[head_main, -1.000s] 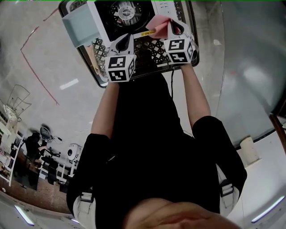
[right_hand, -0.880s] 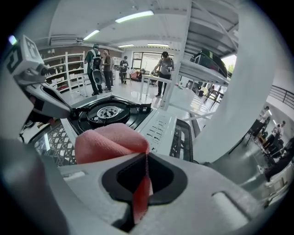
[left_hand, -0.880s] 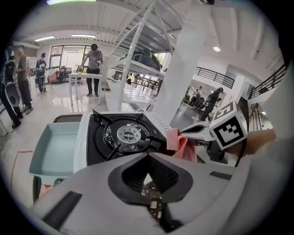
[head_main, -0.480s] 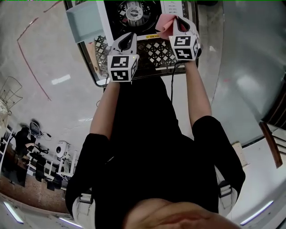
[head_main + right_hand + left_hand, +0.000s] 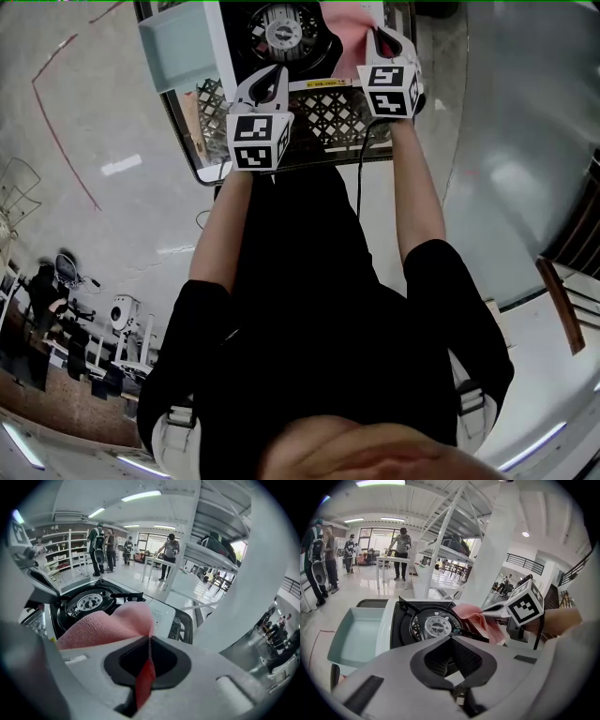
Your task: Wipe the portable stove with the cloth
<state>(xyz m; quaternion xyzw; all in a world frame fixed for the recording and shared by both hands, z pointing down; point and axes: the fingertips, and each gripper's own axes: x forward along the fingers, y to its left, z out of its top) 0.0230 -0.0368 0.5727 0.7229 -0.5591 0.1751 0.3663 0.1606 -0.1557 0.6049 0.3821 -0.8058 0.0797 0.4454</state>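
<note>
The portable stove (image 5: pixel 225 56), white with a black top and a round burner (image 5: pixel 286 31), sits on a black lattice crate (image 5: pixel 328 108) at the top of the head view. My right gripper (image 5: pixel 373 39) is shut on a pink cloth (image 5: pixel 347 37), which lies on the stove top just right of the burner. From the right gripper view the cloth (image 5: pixel 110 623) bulges out ahead of the closed jaws (image 5: pixel 149 637), with the burner (image 5: pixel 89 602) beyond. My left gripper (image 5: pixel 274 77) is shut and empty, hovering by the stove's near edge (image 5: pixel 440 641); in its view the cloth (image 5: pixel 480 618) is beside the burner (image 5: pixel 437 624).
A pale teal tray (image 5: pixel 178 42) stands against the stove's left side, also seen in the left gripper view (image 5: pixel 358 634). The white control panel (image 5: pixel 161 616) lies right of the cloth. White shelving (image 5: pixel 440 550) and several people (image 5: pixel 401 550) stand far behind.
My right gripper has carried the pink cloth farther onto the stove top, away from me, beside the burner. The left gripper has stayed almost still.
</note>
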